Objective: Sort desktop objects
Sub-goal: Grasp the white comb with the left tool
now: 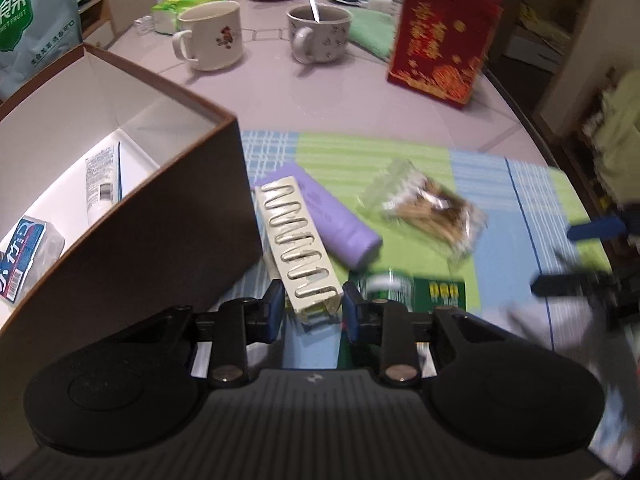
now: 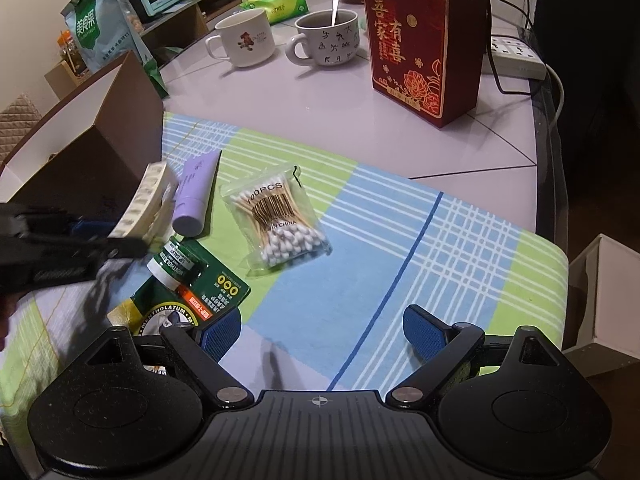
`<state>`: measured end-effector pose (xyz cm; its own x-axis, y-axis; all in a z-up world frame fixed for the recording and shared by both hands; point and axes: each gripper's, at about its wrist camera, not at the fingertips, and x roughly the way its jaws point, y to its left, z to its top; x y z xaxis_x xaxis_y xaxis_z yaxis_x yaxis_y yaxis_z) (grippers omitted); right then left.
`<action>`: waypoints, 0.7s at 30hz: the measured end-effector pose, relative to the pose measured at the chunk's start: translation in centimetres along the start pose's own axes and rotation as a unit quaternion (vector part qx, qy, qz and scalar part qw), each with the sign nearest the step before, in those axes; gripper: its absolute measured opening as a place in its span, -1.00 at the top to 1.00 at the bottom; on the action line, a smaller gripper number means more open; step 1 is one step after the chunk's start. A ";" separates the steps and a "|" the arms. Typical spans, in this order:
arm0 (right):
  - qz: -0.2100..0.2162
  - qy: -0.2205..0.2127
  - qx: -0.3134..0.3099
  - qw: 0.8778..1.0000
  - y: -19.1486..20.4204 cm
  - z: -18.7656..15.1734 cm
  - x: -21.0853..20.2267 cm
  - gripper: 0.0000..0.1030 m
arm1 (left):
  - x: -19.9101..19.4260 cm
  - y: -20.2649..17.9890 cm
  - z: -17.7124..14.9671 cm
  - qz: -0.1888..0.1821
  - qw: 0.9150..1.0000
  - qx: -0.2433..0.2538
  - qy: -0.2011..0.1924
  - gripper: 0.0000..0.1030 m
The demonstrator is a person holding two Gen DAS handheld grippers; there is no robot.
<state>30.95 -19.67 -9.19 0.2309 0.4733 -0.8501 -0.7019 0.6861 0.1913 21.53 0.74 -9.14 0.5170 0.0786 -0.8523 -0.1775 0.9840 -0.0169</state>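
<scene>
My left gripper [image 1: 312, 306] is shut on the lower end of a cream card of metal hair clips [image 1: 298, 240], held tilted above the checked cloth beside the brown box [image 1: 192, 216]. The same card [image 2: 148, 204] shows blurred in the right wrist view, in the left gripper [image 2: 108, 238]. On the cloth lie a purple tube [image 2: 196, 192], a bag of cotton swabs [image 2: 276, 220] and a green lip-salve pack [image 2: 192, 284]. My right gripper [image 2: 324, 330] is open over bare cloth, nothing between its fingers. A toothpaste tube [image 1: 100, 184] and a blue pack [image 1: 24, 256] lie inside the box.
Behind the cloth stand two mugs [image 2: 244, 40] [image 2: 328, 38], one holding a spoon, a red gift box [image 2: 424, 44] and a tissue pack [image 2: 276, 0]. A power strip [image 2: 516, 56] lies near the table's right edge. A white box [image 2: 600, 304] sits off the table at right.
</scene>
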 end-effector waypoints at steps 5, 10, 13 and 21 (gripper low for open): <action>-0.001 0.003 0.004 1.000 -0.3 -0.4 0.0 -0.76 | -2.1 0.7 -2.4 -0.005 0.998 0.044 0.032 0.51; -0.006 0.002 0.003 1.000 -0.4 -0.2 0.0 -0.76 | -2.7 0.9 -2.7 -0.005 0.998 0.049 0.035 0.28; -0.004 -0.004 0.000 1.000 -0.2 0.2 -0.2 -0.76 | -1.8 1.0 -1.7 -0.002 0.999 0.037 0.033 0.26; 0.001 -0.013 -0.027 1.000 0.9 1.2 0.2 -0.76 | -0.3 1.6 -1.2 -0.004 0.998 0.045 0.049 0.54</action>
<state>31.16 -18.25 -8.58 0.2461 0.4888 -0.8369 -0.7381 0.6542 0.1651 20.11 2.06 -9.49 0.4339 0.0588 -0.8990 -0.0946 0.9953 0.0195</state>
